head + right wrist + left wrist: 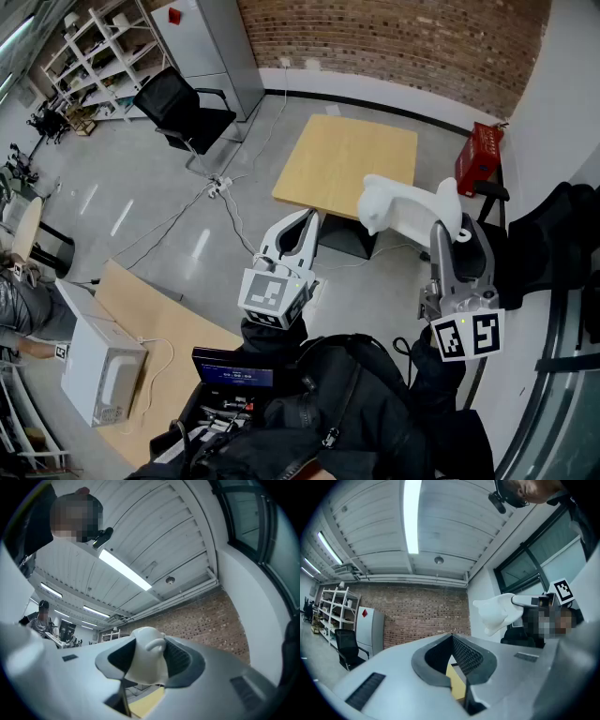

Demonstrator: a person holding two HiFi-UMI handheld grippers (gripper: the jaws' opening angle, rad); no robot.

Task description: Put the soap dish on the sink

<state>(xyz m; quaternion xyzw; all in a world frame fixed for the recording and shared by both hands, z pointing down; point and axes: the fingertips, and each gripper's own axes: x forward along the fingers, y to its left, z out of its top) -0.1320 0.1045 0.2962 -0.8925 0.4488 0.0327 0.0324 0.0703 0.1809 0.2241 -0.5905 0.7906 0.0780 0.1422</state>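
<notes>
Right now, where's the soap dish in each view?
Head view: soap dish right of centre, held up.
Left gripper view: soap dish right of centre.
Right gripper view: soap dish at bottom centre, between the jaws.
Shared landmark: brick wall, top in head view, behind the jaws elsewhere.

We are seeing a square pale wooden table (347, 164), a black office chair (183, 111), a red plastic crate (478, 157) and a white microwave (101, 366) sitting on a wooden worktop (178, 323).

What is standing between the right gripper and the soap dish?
Nothing visible: the right gripper is closed on the white soap dish, held up in the air. No sink shows in any view, so the way there cannot be judged.
</notes>
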